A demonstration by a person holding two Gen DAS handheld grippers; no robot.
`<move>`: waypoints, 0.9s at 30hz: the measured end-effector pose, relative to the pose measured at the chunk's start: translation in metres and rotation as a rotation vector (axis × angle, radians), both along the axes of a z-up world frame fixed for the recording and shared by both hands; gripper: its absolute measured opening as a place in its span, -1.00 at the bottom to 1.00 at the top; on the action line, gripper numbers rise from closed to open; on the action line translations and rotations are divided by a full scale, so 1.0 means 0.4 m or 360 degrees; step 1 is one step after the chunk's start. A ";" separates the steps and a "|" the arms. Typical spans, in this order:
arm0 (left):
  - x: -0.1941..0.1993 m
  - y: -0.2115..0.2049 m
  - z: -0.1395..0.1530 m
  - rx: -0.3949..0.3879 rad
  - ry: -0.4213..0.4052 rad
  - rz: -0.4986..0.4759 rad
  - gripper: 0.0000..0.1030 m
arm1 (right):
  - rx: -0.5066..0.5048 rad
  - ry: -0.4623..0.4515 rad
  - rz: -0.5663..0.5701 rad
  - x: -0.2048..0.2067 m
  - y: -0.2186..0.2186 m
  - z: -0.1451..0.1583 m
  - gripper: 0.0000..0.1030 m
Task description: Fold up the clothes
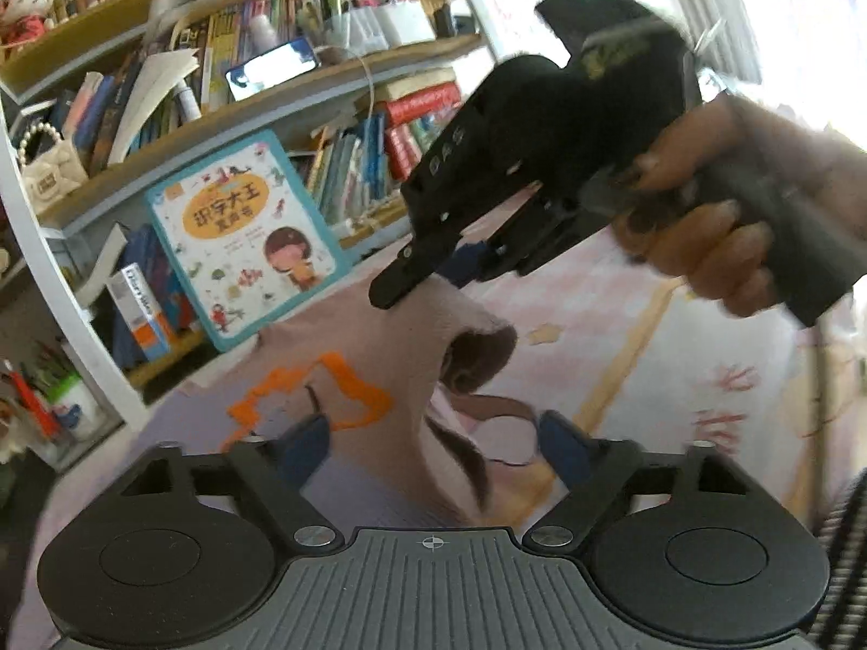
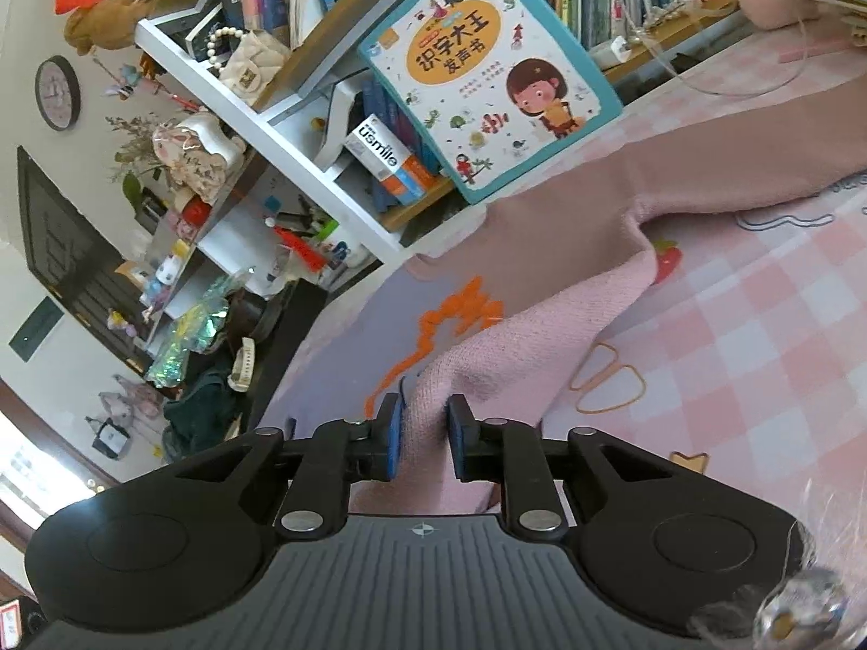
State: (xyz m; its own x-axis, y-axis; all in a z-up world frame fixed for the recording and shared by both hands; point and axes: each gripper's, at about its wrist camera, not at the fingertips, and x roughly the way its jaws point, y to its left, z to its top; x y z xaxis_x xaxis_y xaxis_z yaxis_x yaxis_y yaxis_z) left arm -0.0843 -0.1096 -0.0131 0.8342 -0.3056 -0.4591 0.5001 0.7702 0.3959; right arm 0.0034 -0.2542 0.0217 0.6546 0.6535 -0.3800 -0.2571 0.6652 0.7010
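On the left stands a bookshelf (image 2: pixel 303 81), with a picture book (image 2: pixel 487 70) leaning against its lower shelf at the edge of the bed (image 2: pixel 758 325), which wears a pink checked sheet. The garment (image 2: pixel 542 336), a pink sweater with an orange outline printed on its front, lies spread on the bed just in front of the book, one sleeve running away to the right along the sheet.

The left gripper (image 1: pixel 428 449) hangs with its blue pads (image 1: pixel 563 444) spread wide, fabric rising between them but neither pad visibly pressing it, so it grips nothing. Further right in the left wrist view, the right gripper (image 1: pixel 433 276), held in the person's hand (image 1: pixel 704 238), has its fingers pressed together on a lifted peak of the sweater, a cuff-like opening sagging just below the pinch. Its own camera agrees: a ridge of pink knit stands between the two pads (image 2: pixel 393 444), which squeeze it from both sides.

The point that matters for the fold: the sweater's body lies ahead of and below the right gripper, its long axis running away toward the book, and the lifted part is already in the right one's hold. So the right side is the nearer and should probably carry the fabric across the body, while the left is free to take an edge.
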 end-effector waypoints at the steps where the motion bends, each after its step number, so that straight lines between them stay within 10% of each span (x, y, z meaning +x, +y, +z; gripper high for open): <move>1: 0.017 0.001 0.004 -0.0008 0.0022 0.0038 -0.29 | 0.0000 -0.0004 0.0002 0.000 0.000 0.000 -0.55; 10: 0.175 0.280 0.055 -0.0967 0.0426 0.0370 -0.39 | 0.0034 0.0003 -0.0053 -0.023 -0.052 -0.019 0.23; 27: 0.223 0.364 -0.014 -0.1174 0.0610 0.0514 -0.28 | 0.0380 0.0312 0.0055 0.022 -0.011 -0.121 0.23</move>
State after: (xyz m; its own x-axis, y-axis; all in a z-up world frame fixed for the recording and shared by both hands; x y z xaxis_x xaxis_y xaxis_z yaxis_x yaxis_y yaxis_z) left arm 0.0050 0.0362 -0.0188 0.7604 -0.4101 -0.5036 0.2105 0.8892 -0.4063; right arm 0.0123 -0.2584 -0.0267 0.5595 0.7603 -0.3300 -0.1212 0.4689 0.8749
